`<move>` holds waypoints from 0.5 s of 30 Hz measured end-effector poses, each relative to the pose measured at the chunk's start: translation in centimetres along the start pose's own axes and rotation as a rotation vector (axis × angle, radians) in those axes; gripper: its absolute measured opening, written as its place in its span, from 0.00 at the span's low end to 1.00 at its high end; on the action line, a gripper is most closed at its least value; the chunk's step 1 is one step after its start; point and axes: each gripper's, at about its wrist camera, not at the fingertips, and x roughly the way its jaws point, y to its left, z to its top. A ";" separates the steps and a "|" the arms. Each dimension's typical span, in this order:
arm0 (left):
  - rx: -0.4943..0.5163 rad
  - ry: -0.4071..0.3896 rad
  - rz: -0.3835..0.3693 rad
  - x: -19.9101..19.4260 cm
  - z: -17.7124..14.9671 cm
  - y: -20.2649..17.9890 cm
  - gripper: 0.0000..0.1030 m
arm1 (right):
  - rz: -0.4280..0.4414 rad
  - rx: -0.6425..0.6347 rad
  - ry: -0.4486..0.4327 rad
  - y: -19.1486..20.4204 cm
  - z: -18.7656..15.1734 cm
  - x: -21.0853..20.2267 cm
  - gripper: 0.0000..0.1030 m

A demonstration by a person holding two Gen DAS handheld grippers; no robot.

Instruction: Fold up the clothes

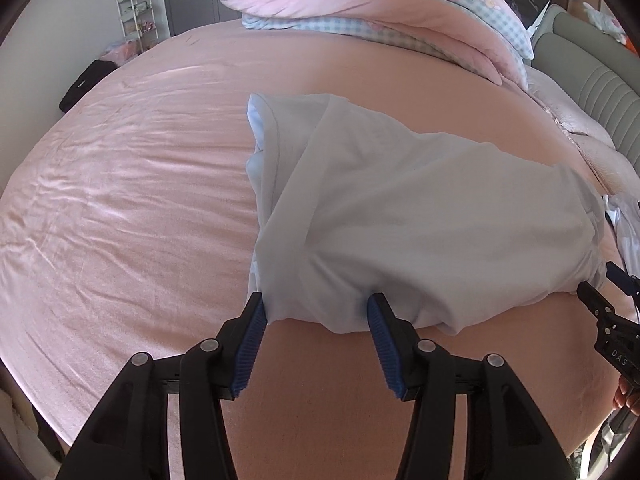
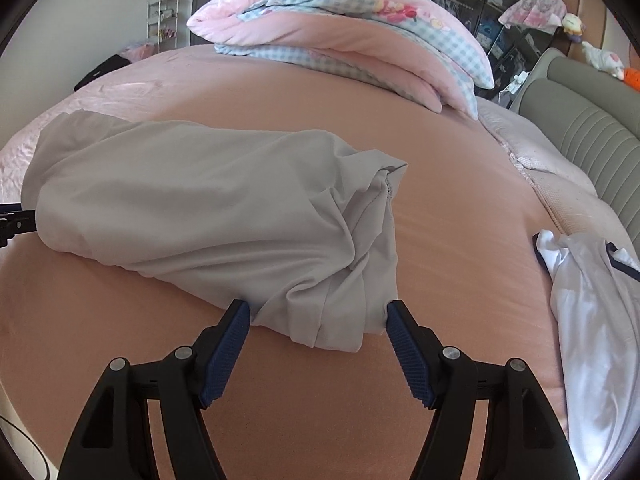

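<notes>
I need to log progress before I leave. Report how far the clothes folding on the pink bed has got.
Done: the pale grey cotton garment lies doubled over on the pink bedsheet, though its right end is bunched. In hand: nothing gripped; the left hand-held gripper and right hand-held gripper stand open at its near edge. Left: tidy that fold, then the crumpled white garment with dark trim.

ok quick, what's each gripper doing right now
left gripper: open, near edge of the grey shirt between its jaws, not pinched
right gripper: open, shirt's bunched end between its jaws, not pinched
</notes>
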 end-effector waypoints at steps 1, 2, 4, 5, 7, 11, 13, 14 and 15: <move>0.003 -0.004 0.004 0.1 0.0 -0.1 0.47 | -0.010 0.000 0.000 0.0 0.0 0.1 0.66; 0.007 -0.008 0.008 0.2 0.0 -0.2 0.47 | -0.017 0.003 0.002 0.0 0.1 0.1 0.61; 0.025 0.031 0.029 0.8 -0.1 -0.5 0.47 | -0.039 0.005 0.005 0.2 0.1 0.1 0.59; 0.028 0.048 0.039 1.1 -0.1 -0.6 0.47 | -0.055 0.004 0.006 0.4 0.1 0.1 0.57; 0.019 0.062 0.054 1.4 -0.1 -0.7 0.47 | -0.093 -0.004 0.009 1.0 0.2 0.2 0.52; -0.054 0.034 0.059 1.0 0.1 -0.2 0.35 | -0.155 -0.014 -0.007 2.2 0.2 -0.1 0.29; -0.099 0.022 0.067 0.7 0.3 0.6 0.26 | -0.176 -0.002 -0.002 2.0 0.3 -0.1 0.27; -0.119 0.023 0.066 0.6 0.4 1.1 0.25 | -0.182 0.009 0.008 1.9 0.3 0.1 0.27; -0.137 0.032 0.061 0.7 0.5 1.6 0.24 | -0.187 0.020 0.017 1.7 0.4 0.2 0.27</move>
